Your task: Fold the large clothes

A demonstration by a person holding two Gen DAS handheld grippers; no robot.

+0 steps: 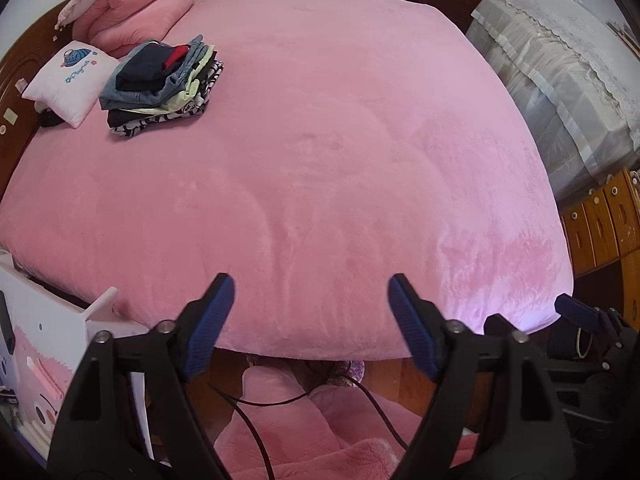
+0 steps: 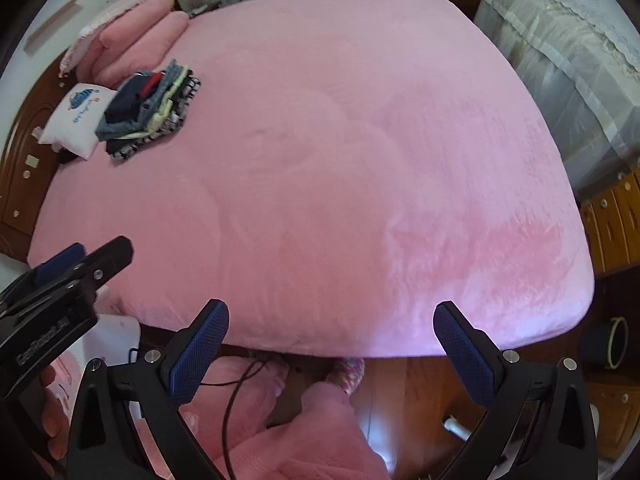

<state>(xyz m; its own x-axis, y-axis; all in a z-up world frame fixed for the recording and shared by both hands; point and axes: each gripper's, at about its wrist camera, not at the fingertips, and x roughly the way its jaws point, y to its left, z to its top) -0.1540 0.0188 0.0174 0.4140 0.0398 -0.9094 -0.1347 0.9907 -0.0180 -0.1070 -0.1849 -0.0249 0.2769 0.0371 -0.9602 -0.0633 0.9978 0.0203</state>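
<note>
- The left gripper (image 1: 310, 288) is being held with its jaws spread wide and nothing between them, at the bottom of its own view, over the near edge of the bed (image 1: 320, 160)
- The right gripper (image 2: 332, 316) is likewise being held wide and empty, low in its view, above the same edge
- The left gripper is also being seen at the lower left of the right view, and a blue fingertip of the right gripper is being seen at the lower right of the left view
- A stack (image 1: 160, 88) of folded clothes is being shown at the upper left of both views, resting on the pink cover, well apart from both grippers
- A white pillow (image 1: 68, 80) is lying just left of the stack, touching it
- Pink cushions (image 1: 136, 8) are being seen behind the stack, toward the top left
- Black cables (image 1: 256, 420) are hanging below the grippers, over pink fabric
</note>
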